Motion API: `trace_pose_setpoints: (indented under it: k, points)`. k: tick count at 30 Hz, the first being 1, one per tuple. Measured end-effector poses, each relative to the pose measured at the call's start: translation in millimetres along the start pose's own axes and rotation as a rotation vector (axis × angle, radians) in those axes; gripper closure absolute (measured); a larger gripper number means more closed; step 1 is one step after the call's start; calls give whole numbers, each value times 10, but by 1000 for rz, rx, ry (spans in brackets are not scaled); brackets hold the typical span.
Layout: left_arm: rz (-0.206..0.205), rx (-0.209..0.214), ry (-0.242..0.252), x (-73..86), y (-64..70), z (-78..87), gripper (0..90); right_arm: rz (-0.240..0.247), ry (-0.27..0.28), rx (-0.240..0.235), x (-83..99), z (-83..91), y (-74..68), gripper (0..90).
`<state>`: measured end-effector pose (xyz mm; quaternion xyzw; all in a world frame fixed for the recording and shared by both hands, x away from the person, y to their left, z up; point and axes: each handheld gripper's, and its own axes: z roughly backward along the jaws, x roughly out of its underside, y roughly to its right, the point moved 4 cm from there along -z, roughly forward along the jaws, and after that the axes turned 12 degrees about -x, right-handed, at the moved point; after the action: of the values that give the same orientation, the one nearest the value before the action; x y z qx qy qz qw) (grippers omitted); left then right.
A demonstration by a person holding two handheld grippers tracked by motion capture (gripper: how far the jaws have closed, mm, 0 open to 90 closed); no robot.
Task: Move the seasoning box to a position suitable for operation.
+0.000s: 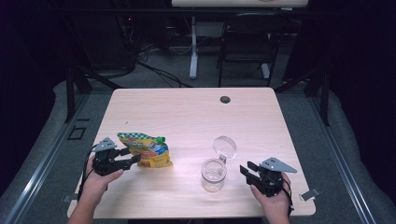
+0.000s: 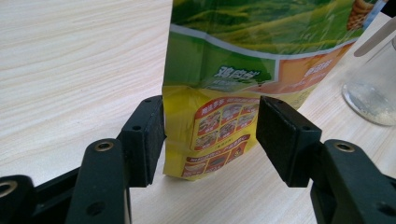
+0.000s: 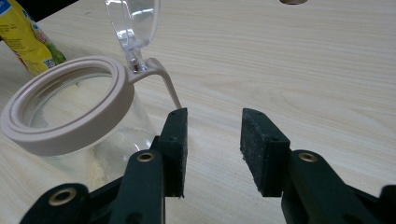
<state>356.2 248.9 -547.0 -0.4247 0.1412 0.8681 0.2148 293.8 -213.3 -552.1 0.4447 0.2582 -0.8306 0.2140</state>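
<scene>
My left gripper (image 2: 210,135) straddled the pouch's (image 2: 224,93) bottom edge, unclamped; Chinese label unreadable; right gripper (image 3: 212,149) gaped beside the jar (image 3: 70,121)

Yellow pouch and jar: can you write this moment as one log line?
left claw: open around yellow pouch | right claw: open beside jar | jar lid: flipped open
</scene>
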Motion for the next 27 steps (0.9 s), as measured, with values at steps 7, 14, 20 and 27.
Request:
trace_pose_setpoints:
  k: [7, 14, 20, 27]
  points:
    - [4, -5, 7, 5, -12, 31, 477, -5, 7, -7, -5, -20, -4, 613]
    - [10, -15, 7, 10, -16, 83, 581, -4, 6, -8, -18, -20, 6, 613]
    - [20, -6, 7, 23, -25, 101, 624, -9, 10, -13, -30, -21, 13, 611]
    - [35, 17, -4, 45, -29, 146, 668, -6, 7, -15, -60, 4, 48, 600]
